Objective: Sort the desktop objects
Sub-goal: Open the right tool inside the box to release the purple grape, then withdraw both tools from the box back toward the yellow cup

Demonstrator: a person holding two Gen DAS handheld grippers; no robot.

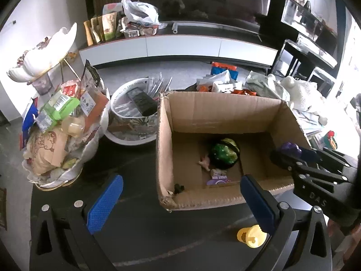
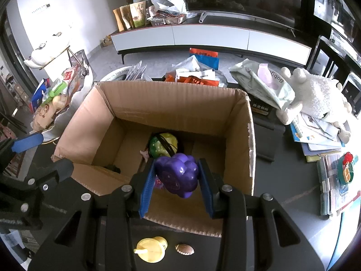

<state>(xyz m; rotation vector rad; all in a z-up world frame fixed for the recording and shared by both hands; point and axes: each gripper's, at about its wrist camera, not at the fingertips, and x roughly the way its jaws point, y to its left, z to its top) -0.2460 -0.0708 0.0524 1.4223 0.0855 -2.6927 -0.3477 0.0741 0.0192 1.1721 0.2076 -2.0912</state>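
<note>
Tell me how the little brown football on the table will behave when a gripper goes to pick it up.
The football lies loose on the dark table beside a yellow toy. Its oval shape will probably roll or spin when nudged. It looks tiny, so likely light. Its tapered ends may squirt from the pads.

Cardboard box (image 2: 180,103) mid-frame on the surface (image 2: 293,180); ball (image 2: 163,144) inside it. Cup (image 2: 151,249) and toy football (image 2: 184,249) lie below the box, plush toy (image 2: 315,94) upper right, snack basket (image 1: 58,135) left.
</note>
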